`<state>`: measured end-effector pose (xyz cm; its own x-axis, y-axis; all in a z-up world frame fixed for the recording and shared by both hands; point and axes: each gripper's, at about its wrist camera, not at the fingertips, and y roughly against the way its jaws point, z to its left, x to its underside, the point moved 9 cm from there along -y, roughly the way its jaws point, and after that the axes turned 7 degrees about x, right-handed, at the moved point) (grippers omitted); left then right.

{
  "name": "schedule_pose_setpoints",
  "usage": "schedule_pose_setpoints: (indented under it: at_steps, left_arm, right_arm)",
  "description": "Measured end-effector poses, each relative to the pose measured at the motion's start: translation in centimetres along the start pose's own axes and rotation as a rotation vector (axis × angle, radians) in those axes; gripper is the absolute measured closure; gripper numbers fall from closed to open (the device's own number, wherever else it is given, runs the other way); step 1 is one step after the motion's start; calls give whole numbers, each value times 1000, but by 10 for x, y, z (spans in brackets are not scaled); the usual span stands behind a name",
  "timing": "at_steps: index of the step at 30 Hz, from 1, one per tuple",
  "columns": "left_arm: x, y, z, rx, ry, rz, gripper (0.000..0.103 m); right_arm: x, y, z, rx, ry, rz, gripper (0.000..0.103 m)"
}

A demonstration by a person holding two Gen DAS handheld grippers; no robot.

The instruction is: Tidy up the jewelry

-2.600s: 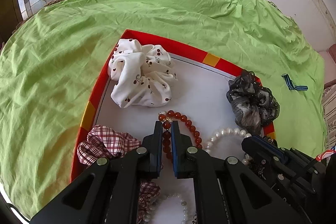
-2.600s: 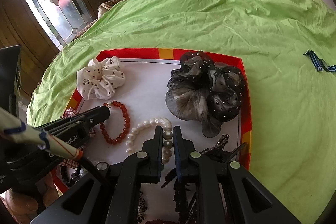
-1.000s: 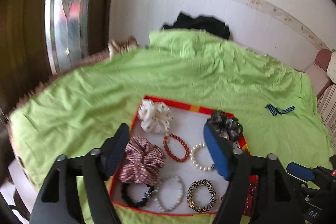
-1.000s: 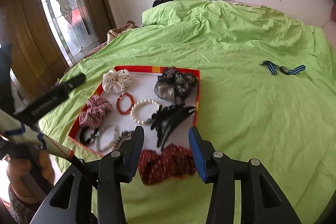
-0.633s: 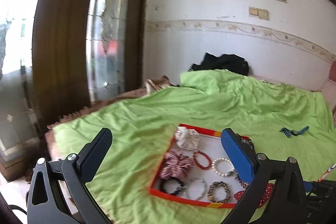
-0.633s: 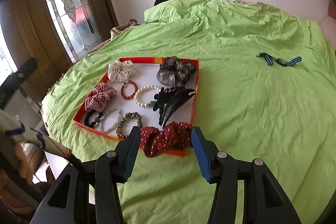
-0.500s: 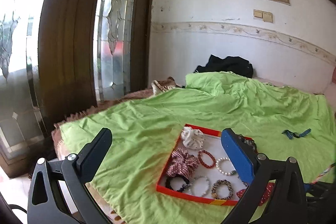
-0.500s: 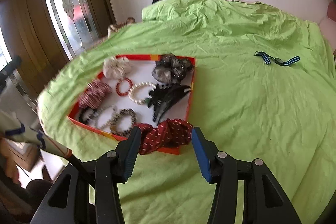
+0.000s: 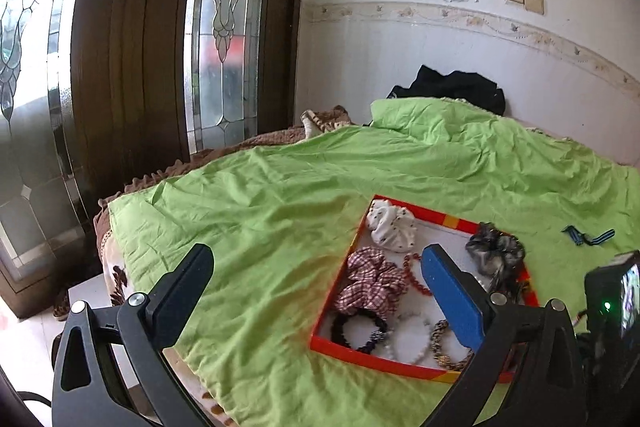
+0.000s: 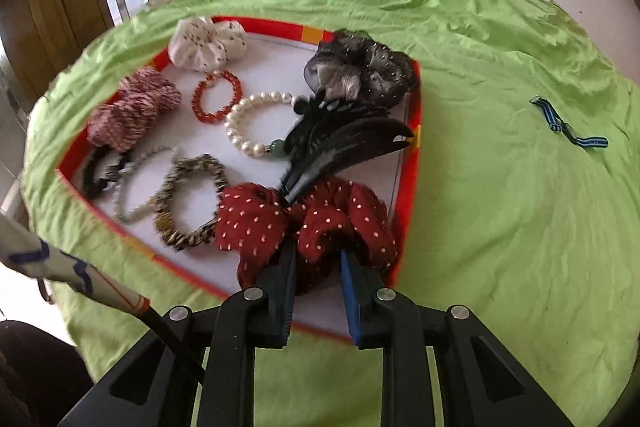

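A red-rimmed tray (image 10: 414, 163) lies on the green bedsheet, also in the left wrist view (image 9: 404, 369). It holds scrunchies, bead bracelets and black claw clips (image 10: 344, 143). My right gripper (image 10: 318, 255) has its fingers down around the dark red dotted scrunchie (image 10: 304, 219) at the tray's near edge, jaws partly closed on its fabric. A pearl bracelet (image 10: 252, 123), a red bead bracelet (image 10: 218, 97), a white scrunchie (image 10: 206, 45), a checked scrunchie (image 10: 134, 107) and a grey gauze scrunchie (image 10: 360, 67) lie further in. My left gripper (image 9: 316, 267) is wide open and empty, held high left of the tray.
A blue striped ribbon (image 10: 568, 125) lies on the sheet right of the tray. A black garment (image 9: 452, 87) lies at the wall. A dark wooden door with leaded glass (image 9: 224, 39) stands left of the bed, whose edge (image 9: 132, 267) drops off at left.
My right gripper has dropped down to the tray and its jaws have narrowed around the dark red scrunchie. My left gripper stays raised and open, swung slightly left.
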<state>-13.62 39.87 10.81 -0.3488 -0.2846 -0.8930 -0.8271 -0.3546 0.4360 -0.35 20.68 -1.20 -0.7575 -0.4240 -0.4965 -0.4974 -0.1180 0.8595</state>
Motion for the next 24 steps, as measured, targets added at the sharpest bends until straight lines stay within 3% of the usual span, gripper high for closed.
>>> schedule_pose_setpoints:
  at_steps: [8,13,17,21,24]
  left_arm:
    - [10,-24,3,30,18,68,0]
    - [17,-30,-7,27,-28,100,0]
    - [18,-22,-8,6,-42,84,0]
    - [15,-5,-2,-39,-33,45,0]
    - [12,11,3,-41,9,36,0]
  right_arm:
    - [-16,-14,-7,12,-19,6,80]
    - [-12,13,-17,-51,-110,-22,79]
    - [-1,46,-26,-84,-185,-74,61]
    - [18,75,-27,-96,-230,-117,58]
    - [30,91,-25,-89,-234,-143,49]
